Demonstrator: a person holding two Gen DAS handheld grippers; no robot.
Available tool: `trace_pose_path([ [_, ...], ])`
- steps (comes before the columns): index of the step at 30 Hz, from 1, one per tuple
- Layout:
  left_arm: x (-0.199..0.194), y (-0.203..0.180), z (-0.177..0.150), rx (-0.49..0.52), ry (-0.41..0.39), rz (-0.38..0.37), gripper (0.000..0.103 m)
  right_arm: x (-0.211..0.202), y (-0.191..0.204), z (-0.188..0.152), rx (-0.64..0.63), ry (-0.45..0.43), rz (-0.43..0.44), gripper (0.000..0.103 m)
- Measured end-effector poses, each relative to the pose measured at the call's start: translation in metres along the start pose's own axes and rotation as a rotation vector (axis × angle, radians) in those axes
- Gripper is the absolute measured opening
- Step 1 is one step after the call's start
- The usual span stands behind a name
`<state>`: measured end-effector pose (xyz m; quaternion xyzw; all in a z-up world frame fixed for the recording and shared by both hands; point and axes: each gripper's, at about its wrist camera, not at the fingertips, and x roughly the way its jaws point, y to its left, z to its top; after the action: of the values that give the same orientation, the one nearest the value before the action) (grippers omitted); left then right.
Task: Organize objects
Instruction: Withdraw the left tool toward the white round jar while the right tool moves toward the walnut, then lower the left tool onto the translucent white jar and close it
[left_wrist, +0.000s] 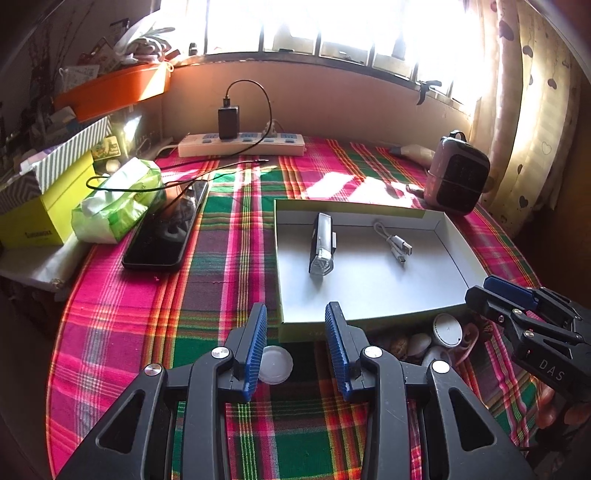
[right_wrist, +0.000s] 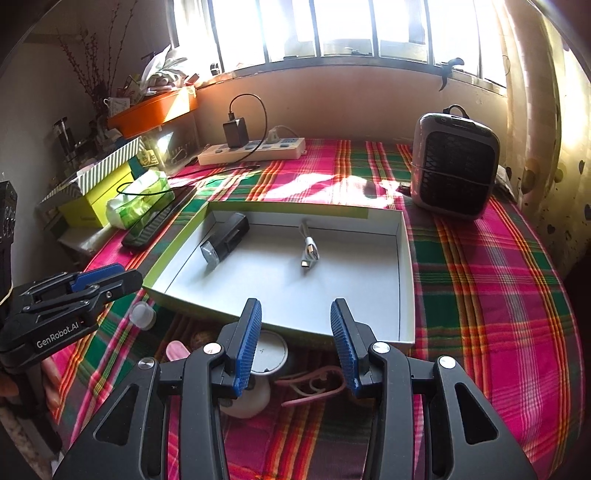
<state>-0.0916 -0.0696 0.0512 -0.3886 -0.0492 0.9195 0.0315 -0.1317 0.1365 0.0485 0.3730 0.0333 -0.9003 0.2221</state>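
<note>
At the left edge of the table (left_wrist: 122, 325), a yellow-green box (left_wrist: 48, 218), a tissue pack (left_wrist: 118, 199) and a dark phone (left_wrist: 166, 229) lie close together, the phone's cable trailing back to the power strip (left_wrist: 242, 144) at the far edge. These appear parked, not part of the sorting.

Centre: the shallow open tray (left_wrist: 369, 295) serves as the collecting place. A black-and-clear light (left_wrist: 322, 243) lies toward its left side and a short USB cable (left_wrist: 397, 243) toward its right, well apart.

Along the near edge, just outside the tray's front wall, loose items remain: a small white cap (left_wrist: 275, 363), a round white disc (right_wrist: 271, 352), and a pink cord (right_wrist: 314, 387). They are judged next for transfer.

Left gripper (left_wrist: 295, 343): fingers parted, empty, above the cloth beside the cap. Right gripper (right_wrist: 295, 339): fingers opening, holding nothing, with the disc and cord lying on the cloth below them.

At the far right corner, a small fan-like appliance (right_wrist: 456, 166) stands upright, clear of the work.
</note>
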Motion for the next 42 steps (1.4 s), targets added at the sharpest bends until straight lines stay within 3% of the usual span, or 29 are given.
trace_pose_path([
  [9, -0.009, 0.017, -0.022, -0.014, 0.013, -0.001, 0.031, -0.015, -0.006, -0.018, 0.003, -0.017, -0.002, 0.048],
  [15, -0.007, 0.019, -0.034, -0.012, 0.029, -0.021, 0.036, -0.021, -0.011, -0.032, 0.000, -0.019, -0.004, 0.054],
  [29, 0.021, 0.020, -0.037, -0.025, 0.086, -0.011, 0.038, -0.013, -0.037, -0.052, 0.058, 0.035, -0.052, 0.055],
  [42, 0.032, 0.022, -0.033, -0.029, 0.099, 0.000, 0.038, 0.005, -0.048, -0.043, 0.057, 0.080, -0.104, 0.055],
])
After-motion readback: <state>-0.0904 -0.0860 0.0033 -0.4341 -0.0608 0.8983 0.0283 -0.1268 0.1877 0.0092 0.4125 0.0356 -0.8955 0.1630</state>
